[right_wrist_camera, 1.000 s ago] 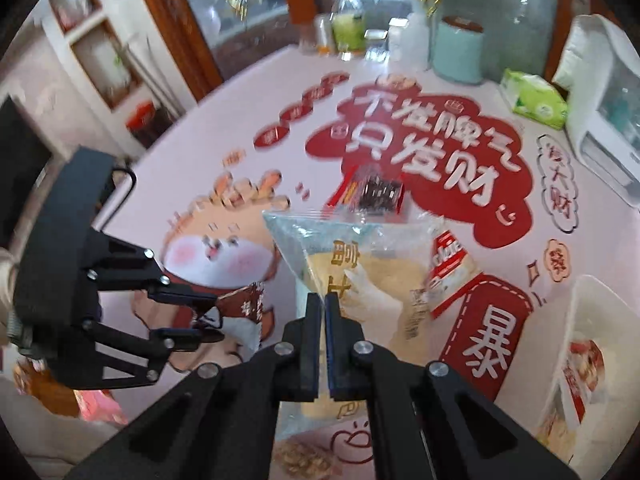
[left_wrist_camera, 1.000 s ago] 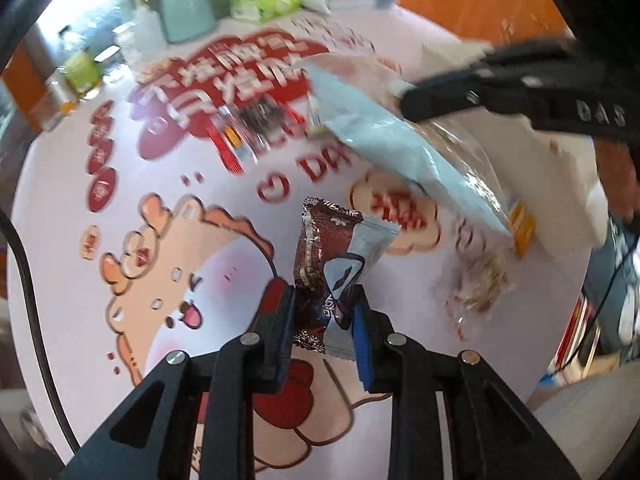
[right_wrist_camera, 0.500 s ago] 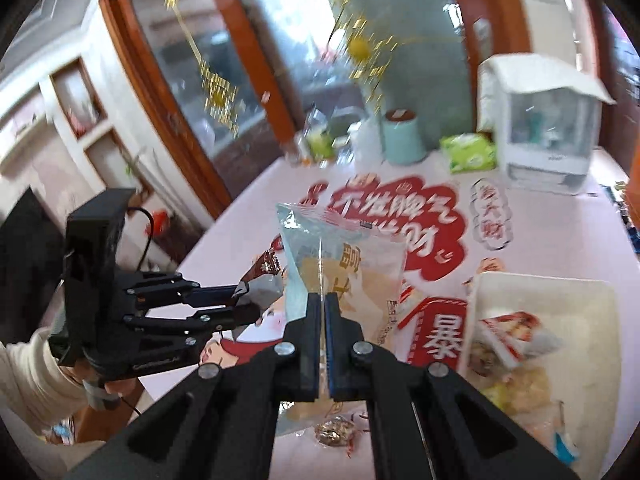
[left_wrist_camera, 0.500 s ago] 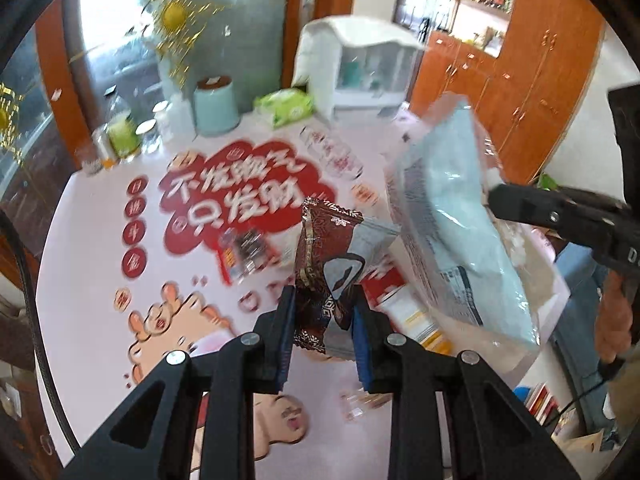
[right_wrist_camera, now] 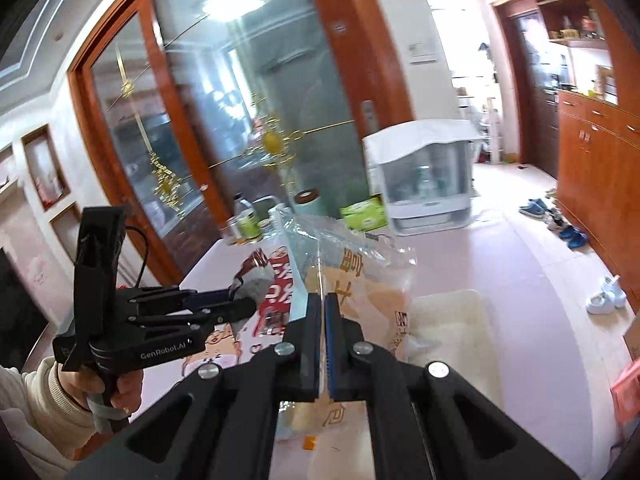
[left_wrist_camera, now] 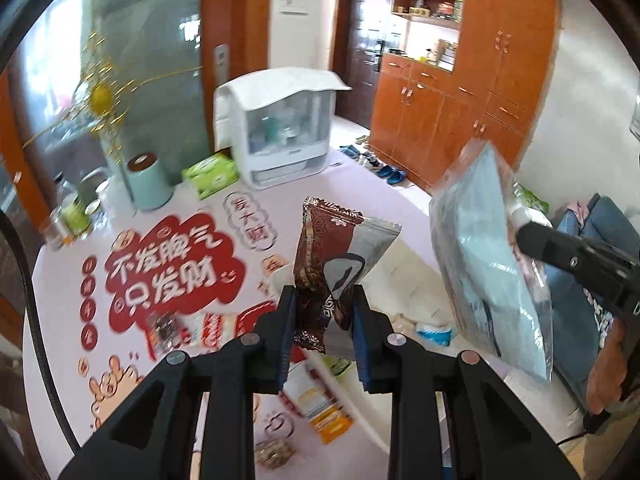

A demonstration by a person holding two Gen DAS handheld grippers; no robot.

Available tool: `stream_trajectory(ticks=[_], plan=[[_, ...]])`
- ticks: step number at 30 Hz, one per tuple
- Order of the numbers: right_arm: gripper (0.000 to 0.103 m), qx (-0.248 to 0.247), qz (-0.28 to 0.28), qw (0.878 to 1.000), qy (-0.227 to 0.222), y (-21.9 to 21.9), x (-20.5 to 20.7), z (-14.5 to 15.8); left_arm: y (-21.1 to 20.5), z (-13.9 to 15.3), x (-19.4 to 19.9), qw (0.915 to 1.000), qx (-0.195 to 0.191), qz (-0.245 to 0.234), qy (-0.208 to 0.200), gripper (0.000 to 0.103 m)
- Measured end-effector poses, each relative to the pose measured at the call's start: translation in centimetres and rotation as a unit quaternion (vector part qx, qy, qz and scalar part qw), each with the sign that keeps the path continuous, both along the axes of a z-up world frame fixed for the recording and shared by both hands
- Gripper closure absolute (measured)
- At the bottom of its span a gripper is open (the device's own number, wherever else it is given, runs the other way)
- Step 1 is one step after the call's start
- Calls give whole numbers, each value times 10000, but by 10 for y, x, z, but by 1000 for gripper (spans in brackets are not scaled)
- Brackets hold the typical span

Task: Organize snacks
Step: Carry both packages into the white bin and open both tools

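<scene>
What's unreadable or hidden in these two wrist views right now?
- Left wrist view: snacks left on the table are motion-blurred; labels unreadable.
- Left wrist view: the white tray is mostly covered by the brown packet and the left gripper.
- Right wrist view: the tray contents are hidden by the clear bag and the right gripper.
- Right wrist view: the brown packet is too small to read.

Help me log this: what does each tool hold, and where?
Left tool: brown snack packet, by its lower end. Right tool: clear bread bag, by its middle seam.
</scene>
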State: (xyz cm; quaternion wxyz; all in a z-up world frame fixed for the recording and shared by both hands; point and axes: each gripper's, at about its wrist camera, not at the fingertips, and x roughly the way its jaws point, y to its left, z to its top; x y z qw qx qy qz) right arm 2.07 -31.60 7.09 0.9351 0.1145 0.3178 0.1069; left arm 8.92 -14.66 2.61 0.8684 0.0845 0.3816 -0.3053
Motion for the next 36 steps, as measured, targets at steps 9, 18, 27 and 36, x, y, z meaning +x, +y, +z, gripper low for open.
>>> stream_trajectory(ticks=[9,18,27,36], plan=[[101,32,-462,9987,202,-45,-9,-15,-60,-7,0,9998,137,-141,104,79],[101,-59,-685,9971,331,-70,13,-28,-80,-27,9,9986,369,-90,368,77],[98,-405,-839,9946,450,-76,39,-42,-82,-38,11,9976,642,225,147,13],[56,-460,-912,9943,314,-73,36,-36,-51,-36,18,9960,576,654,195,12]])
